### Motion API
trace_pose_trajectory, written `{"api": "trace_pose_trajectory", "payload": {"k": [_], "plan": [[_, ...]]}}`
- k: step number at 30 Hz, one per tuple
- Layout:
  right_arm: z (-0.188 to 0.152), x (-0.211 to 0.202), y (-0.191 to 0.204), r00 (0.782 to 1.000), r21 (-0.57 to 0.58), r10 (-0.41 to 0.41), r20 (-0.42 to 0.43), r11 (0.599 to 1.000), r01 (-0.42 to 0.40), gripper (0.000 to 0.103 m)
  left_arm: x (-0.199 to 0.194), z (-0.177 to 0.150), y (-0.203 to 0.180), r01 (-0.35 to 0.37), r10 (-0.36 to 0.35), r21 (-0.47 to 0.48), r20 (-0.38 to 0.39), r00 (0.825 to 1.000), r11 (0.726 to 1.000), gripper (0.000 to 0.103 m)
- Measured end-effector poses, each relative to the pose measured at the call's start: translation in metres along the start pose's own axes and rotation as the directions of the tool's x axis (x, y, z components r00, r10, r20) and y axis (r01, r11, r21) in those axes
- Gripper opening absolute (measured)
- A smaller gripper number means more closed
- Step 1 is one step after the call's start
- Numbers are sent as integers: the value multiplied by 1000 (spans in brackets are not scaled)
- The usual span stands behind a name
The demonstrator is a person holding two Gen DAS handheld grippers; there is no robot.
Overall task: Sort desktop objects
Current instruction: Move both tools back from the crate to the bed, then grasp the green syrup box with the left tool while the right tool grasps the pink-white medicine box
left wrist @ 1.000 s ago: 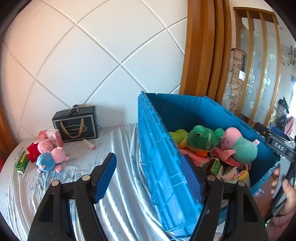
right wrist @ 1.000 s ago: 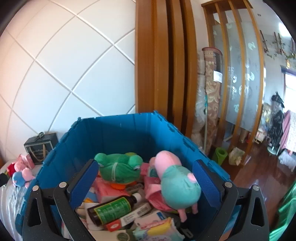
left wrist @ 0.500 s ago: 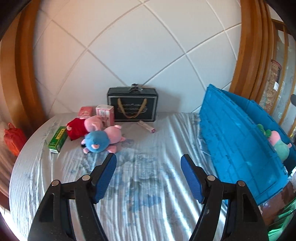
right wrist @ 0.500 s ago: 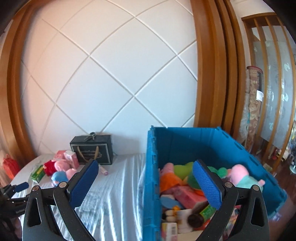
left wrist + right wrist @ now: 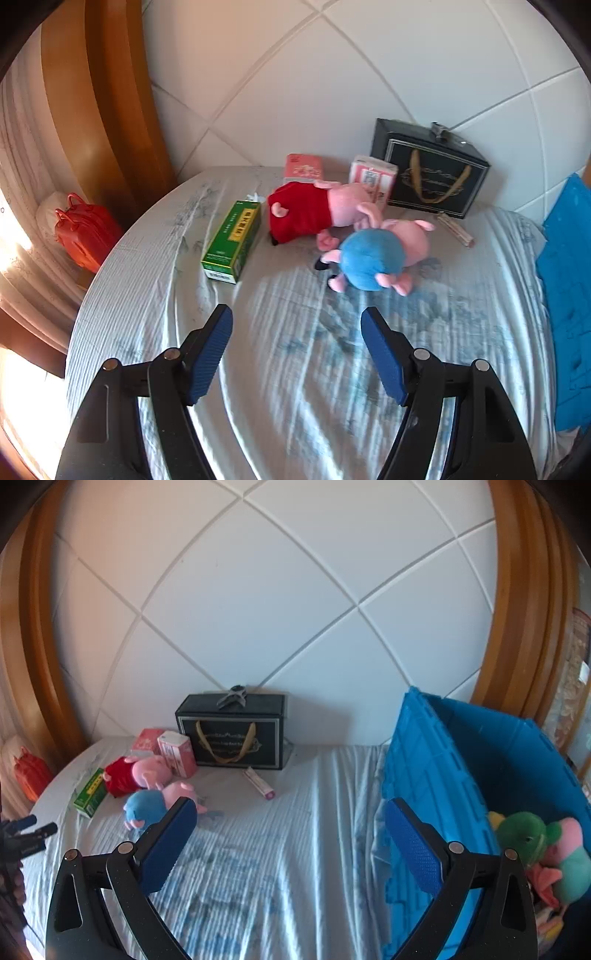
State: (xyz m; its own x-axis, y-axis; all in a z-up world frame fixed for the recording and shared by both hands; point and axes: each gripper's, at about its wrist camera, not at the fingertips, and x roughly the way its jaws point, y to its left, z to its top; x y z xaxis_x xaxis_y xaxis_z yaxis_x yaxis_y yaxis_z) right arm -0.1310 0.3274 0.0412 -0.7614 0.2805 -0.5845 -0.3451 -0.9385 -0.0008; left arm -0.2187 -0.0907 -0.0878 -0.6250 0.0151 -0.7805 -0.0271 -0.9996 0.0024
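The left wrist view shows the left gripper spread wide and empty above the sheet-covered table. At twelve o'clock of it lie a blue-bodied pig toy, a red-dressed pig toy and a green box whose print is too small to read, with a red bag at nine o'clock.

The right wrist view shows the right gripper likewise gaping with nothing held. Only here does the blue crate at three o'clock show its contents, a green frog toy among them. A black gift box stands at twelve o'clock.
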Motion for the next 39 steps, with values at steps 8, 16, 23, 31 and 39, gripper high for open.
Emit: {"api": "trace_pose_trajectory", "payload": {"k": [8,16,23,31,39], "plan": [[15,166,13,980,3,74,-187,997,-75,103,129,72,62,-91,98,55,-152,984,994,71],[10,309,19,914,-19,112,-389,991,-129,103,233,102,83,-97,115,72,-306,945,993,71],[-5,397,36,858,-70,121,-500,981,-179,103,278,98,81,-131,163,108,-389,907,986,71],[-18,467,55,823,-128,72,-564,977,-173,103,292,84,81,-120,157,115,-417,895,986,59],[-25,491,73,787,-154,19,-617,977,-145,35,277,78,84,-148,181,112,-398,899,983,53]]}}
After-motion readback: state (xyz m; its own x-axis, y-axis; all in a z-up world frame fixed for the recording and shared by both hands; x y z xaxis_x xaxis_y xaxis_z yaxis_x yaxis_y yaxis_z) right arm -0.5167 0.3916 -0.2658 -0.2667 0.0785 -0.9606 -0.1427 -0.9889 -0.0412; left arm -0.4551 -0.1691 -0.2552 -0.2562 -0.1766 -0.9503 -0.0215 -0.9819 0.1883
